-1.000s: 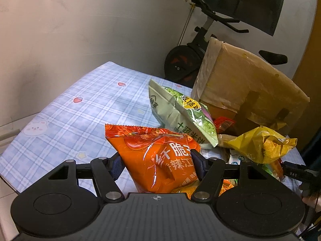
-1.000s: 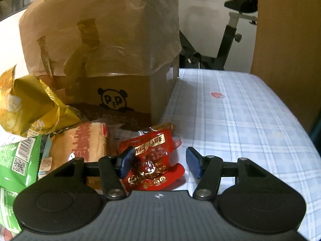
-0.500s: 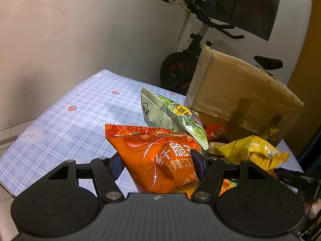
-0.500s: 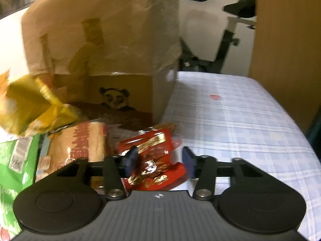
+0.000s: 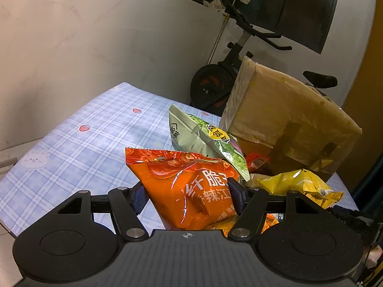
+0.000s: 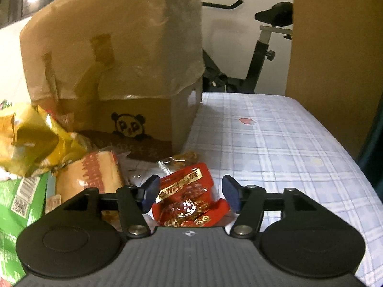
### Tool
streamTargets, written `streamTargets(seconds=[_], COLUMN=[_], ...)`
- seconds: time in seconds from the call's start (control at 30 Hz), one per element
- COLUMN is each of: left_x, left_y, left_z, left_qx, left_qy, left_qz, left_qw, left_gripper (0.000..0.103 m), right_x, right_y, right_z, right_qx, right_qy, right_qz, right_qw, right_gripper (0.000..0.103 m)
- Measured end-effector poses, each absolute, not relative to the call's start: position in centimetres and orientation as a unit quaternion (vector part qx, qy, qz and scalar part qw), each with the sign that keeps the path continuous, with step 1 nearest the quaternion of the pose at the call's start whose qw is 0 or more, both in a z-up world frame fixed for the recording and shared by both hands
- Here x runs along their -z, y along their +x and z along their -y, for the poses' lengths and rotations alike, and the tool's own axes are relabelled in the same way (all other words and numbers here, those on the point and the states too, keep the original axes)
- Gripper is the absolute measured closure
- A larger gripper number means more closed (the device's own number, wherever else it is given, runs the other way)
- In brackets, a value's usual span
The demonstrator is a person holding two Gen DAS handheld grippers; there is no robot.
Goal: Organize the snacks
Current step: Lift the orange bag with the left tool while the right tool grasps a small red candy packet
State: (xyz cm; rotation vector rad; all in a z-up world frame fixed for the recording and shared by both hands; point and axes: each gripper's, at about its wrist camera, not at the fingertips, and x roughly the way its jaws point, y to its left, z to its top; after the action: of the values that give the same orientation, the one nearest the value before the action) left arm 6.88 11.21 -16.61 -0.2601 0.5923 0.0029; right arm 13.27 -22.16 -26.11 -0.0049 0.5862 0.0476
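Spread with a blue plaid cloth, the counter [image 6: 275, 143]; at its far side stands a cardboard box [image 6: 141, 119] under a plastic sheet, panda printed on its front. Heaped beside the box: a green packet [image 5: 205, 141], a yellow bag [image 5: 299, 186], a wrapped bread [image 6: 93, 174]. Clenched on an upright orange snack bag [image 5: 186, 191], the left claw [image 5: 188, 195]. Just opened again and released, the right claw [image 6: 190, 191], pads clear either side of a small red packet [image 6: 189, 198] lying on the counter
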Motion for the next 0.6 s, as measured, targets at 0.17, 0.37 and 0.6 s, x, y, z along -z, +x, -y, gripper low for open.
streamTargets(seconds=[0.17,0.37,0.6], left_x=[16.4,16.4,15.4], left_y=[6.9,7.1,7.7], left_z=[-11.1,-11.2,-11.1], left_qx=[0.001,-0.002,0.003], left_qy=[-0.127,-0.128,-0.128], left_qz=[-0.286,-0.286,-0.274], left_qw=[0.95,0.95,0.953], left_gripper=[0.034,0.034,0.034], right_x=[26.6,26.5,26.1], right_y=[14.6,14.6,13.8], right_z=[23.1,23.2,22.3], right_qx=[-0.023,-0.032,-0.03], right_qy=[0.032,0.03,0.01], right_qz=[-0.321,-0.32,-0.304], right_qw=[0.946,0.946,0.952], right_gripper=[0.031,0.034,0.072])
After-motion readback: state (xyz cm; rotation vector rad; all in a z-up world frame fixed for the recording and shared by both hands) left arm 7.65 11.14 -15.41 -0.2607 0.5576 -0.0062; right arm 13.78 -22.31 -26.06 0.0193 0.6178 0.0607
